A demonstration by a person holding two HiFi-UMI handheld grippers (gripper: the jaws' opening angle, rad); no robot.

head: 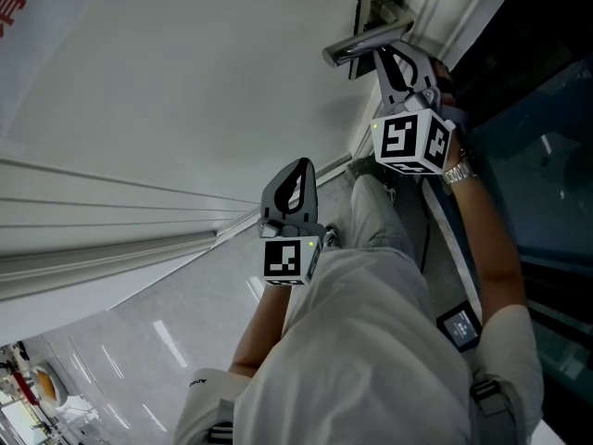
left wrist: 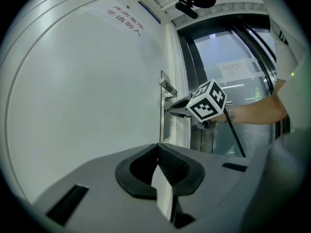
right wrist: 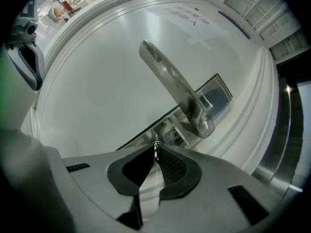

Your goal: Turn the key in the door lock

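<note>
My right gripper (right wrist: 155,145) is at the white door (head: 185,82), just under the silver lever handle (right wrist: 177,84). Its jaws are shut on a thin metal key (right wrist: 155,152), whose edge shows between the tips in front of the lock plate (right wrist: 214,97). In the head view that right gripper (head: 385,56) reaches in below the handle (head: 363,43); the key itself is hidden there. My left gripper (head: 300,165) hangs lower and farther from the lock, shut with nothing in it. In the left gripper view the left gripper (left wrist: 157,148) points along the door toward the right gripper's marker cube (left wrist: 206,105).
A dark glass panel (head: 547,156) and its frame flank the door on the right. The person's light trousers (head: 371,341) fill the lower middle. A small dark device (head: 460,325) lies on the floor by the frame. A notice (left wrist: 127,19) is stuck high on the door.
</note>
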